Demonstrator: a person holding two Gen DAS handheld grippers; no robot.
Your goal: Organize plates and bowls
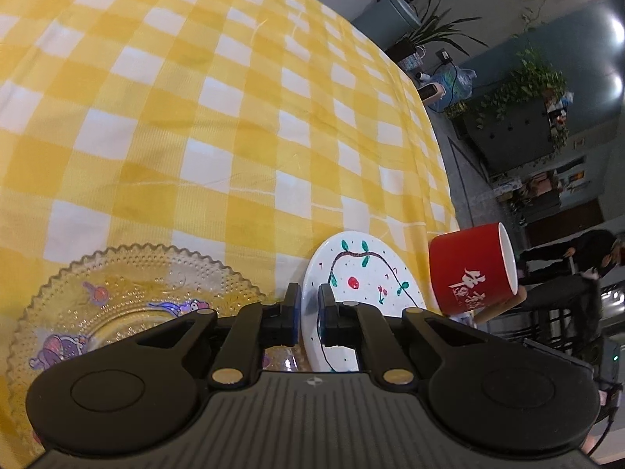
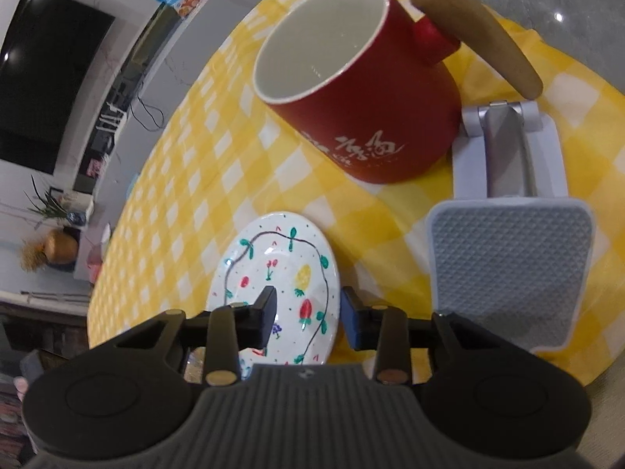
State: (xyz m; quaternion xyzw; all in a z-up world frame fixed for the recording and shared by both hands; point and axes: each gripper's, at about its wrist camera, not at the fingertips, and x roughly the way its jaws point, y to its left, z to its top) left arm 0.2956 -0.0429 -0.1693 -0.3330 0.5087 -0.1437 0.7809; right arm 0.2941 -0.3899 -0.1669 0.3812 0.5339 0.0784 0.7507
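Observation:
A small white painted plate (image 1: 363, 273) with fruit and vine drawings is held up on edge above the yellow checked tablecloth (image 1: 195, 117). My left gripper (image 1: 309, 312) is shut on its rim. The same plate shows in the right wrist view (image 2: 281, 273). My right gripper (image 2: 308, 312) is open, its two fingers either side of the plate's edge without closing on it. A clear glass plate (image 1: 129, 293) with a scalloped rim and cartoon prints lies flat at the lower left. A red bowl-like pot (image 2: 359, 78) with a wooden handle stands behind the painted plate; it also shows in the left wrist view (image 1: 472, 269).
A grey stand with a textured pad (image 2: 508, 258) lies on the cloth right of my right gripper. The table edge (image 1: 437, 156) runs along the right in the left wrist view, with plants, furniture and a person beyond it.

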